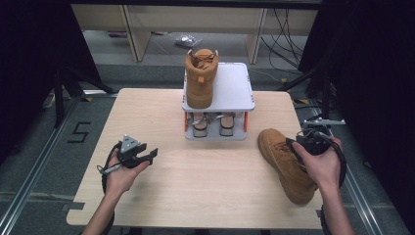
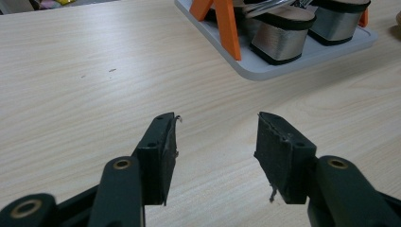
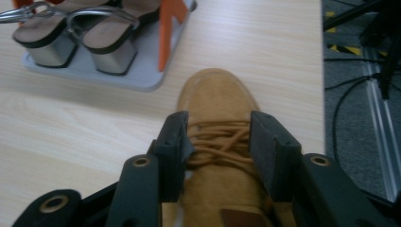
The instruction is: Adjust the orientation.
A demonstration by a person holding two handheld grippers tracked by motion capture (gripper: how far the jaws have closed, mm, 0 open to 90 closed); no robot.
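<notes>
High view, left to right: the left gripper (image 1: 147,155) hovers over bare desk (image 1: 205,166), jaws spread and empty. Mid-far, a rack (image 1: 230,88) carries one boot (image 1: 200,76) above sandals (image 1: 211,122). At right, the right gripper (image 3: 217,142) straddles the second boot (image 1: 286,164) — jaws around its laces, seemingly gripping. Likely next — lifting it onto the rack.

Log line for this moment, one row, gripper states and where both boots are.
left gripper: open, over bare table | right gripper: jaws astride boot on table at laces | second boot: atop shoe rack | heeled sandals: lower shelf
</notes>
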